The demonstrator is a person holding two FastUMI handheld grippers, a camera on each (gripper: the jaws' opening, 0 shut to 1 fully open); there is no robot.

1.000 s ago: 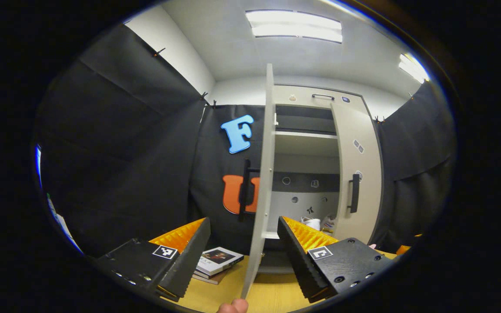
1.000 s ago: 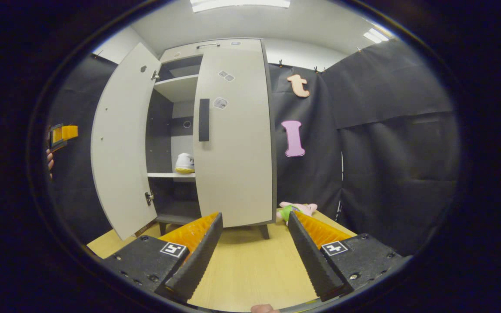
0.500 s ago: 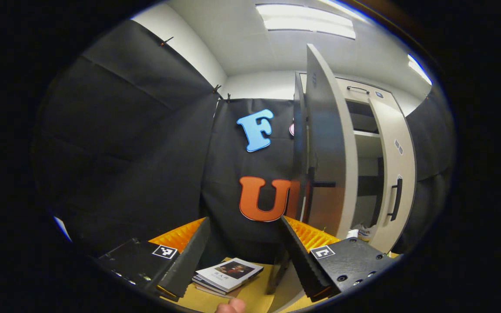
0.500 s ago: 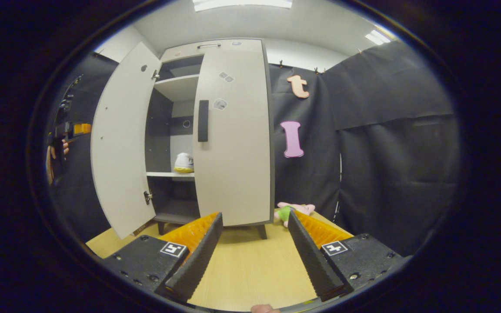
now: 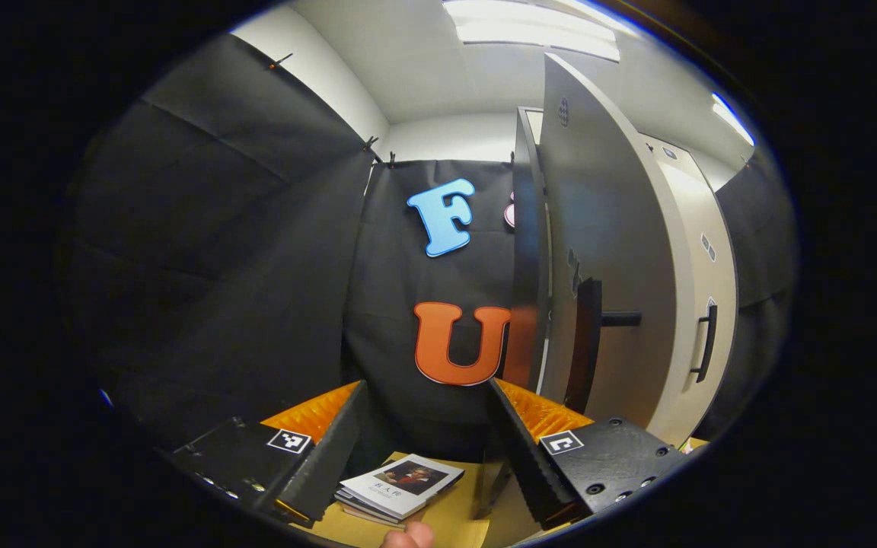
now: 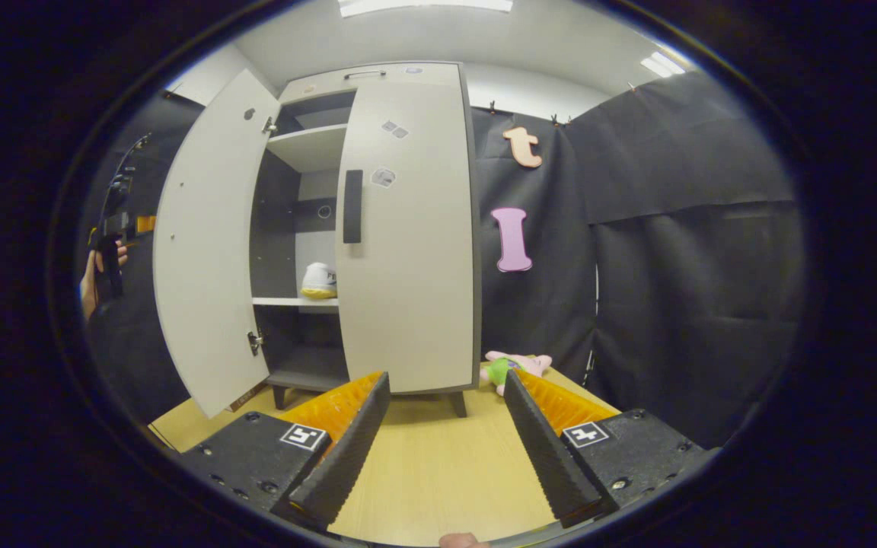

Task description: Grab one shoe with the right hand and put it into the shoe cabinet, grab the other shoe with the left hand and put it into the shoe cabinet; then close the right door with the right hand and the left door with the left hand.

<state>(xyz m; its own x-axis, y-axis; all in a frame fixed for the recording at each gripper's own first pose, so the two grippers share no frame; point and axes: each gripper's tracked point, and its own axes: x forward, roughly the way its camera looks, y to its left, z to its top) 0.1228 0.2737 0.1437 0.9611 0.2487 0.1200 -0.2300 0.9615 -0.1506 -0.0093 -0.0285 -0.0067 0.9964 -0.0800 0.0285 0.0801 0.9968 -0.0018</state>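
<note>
Far left in the right gripper view: a hand (image 6: 90,275) holding the left gripper (image 6: 113,242) behind the left door (image 6: 206,251) — swung wide open, standing tall. One white shoe (image 6: 319,281) on the middle shelf of the shoe cabinet (image 6: 377,74), long way unclear. Right door (image 6: 408,243) shut flat. Right gripper (image 6: 444,426) spread apart, gripping nothing, above the wooden table (image 6: 438,464). Left gripper fingers (image 5: 530,449) apart too — left door's handle (image 5: 587,342) just beyond.

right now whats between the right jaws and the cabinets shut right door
Bare tabletop. In the right gripper view the open right gripper hangs back from the right door; a plush toy lies off to the door's side.
</note>
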